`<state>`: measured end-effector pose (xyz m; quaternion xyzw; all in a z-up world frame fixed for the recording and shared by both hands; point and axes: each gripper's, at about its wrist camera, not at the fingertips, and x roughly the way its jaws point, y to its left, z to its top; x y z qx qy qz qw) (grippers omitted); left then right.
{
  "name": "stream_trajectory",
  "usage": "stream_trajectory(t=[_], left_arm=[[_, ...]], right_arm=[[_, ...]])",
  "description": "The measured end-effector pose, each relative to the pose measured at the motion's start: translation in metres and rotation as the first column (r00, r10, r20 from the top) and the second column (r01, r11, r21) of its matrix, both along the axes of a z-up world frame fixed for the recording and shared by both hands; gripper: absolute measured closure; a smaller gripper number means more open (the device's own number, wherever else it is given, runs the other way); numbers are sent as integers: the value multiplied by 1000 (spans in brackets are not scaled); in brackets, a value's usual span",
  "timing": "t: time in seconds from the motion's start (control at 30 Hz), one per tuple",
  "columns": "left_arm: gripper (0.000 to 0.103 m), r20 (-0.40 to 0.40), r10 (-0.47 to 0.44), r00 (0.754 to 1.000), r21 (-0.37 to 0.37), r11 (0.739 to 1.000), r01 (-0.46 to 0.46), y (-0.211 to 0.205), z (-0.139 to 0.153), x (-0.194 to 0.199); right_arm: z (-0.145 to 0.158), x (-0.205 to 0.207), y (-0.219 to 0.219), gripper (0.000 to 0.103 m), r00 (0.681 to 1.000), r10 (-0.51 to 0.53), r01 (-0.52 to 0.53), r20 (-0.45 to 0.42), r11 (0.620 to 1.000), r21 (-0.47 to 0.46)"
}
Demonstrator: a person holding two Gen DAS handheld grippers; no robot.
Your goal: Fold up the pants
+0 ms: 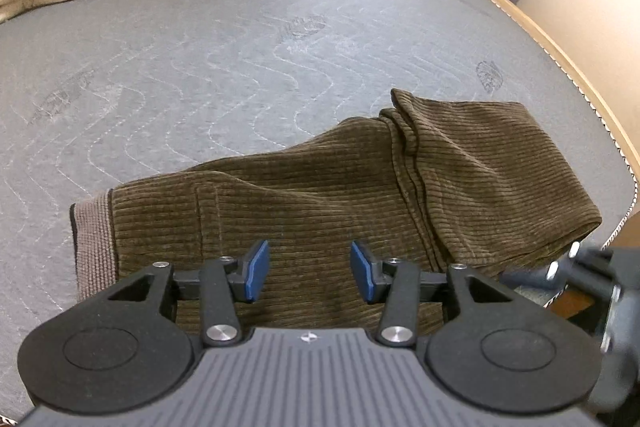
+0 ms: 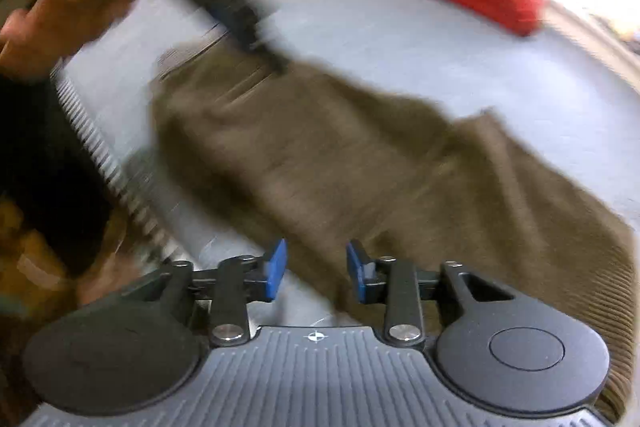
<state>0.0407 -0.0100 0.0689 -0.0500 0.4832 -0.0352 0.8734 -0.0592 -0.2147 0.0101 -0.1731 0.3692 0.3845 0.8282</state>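
Pants (image 1: 320, 195): folded brown corduroy on the grey mattress (image 1: 200, 67), beneath both tongs.
Left gripper (image 1: 310, 271): jaws apart, empty.
Right gripper (image 2: 316, 269): jaws apart, empty.

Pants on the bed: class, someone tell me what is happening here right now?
A person is folding brown corduroy pants on a grey mattress with a gripper in each hand. The pants lie partly folded, one end doubled over. The left gripper hangs open above the cloth near the waistband, holding nothing. The right gripper is open too, over the near edge of the pants; its view is blurred.
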Motion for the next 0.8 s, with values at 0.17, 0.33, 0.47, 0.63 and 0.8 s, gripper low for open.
stream_trajectory(t=[0.17,0.33,0.47,0.63,0.8], left_arm=[[52,-8,22,1000,-2,1000,-22,7,-2,0],[52,-16,33,999,10,999,-33,9,-4,0],[52,-9,35,999,7,999,-35,10,-2,-1],[52,-11,34,999,-2,999,-34,8,-1,0],[52,-17,17,1000,-2,1000,-17,-1,-2,5]], right_arm=[[-23,34,-26,60,980,-198,198,-5,979,-40],[-39,41,-3,60,989,-143,145,35,984,-103],[-37,43,-1,93,993,-121,121,0,990,-68],[-16,10,-8,94,997,48,-46,61,998,-39],[-32,9,-11,88,998,54,-51,21,993,-105]])
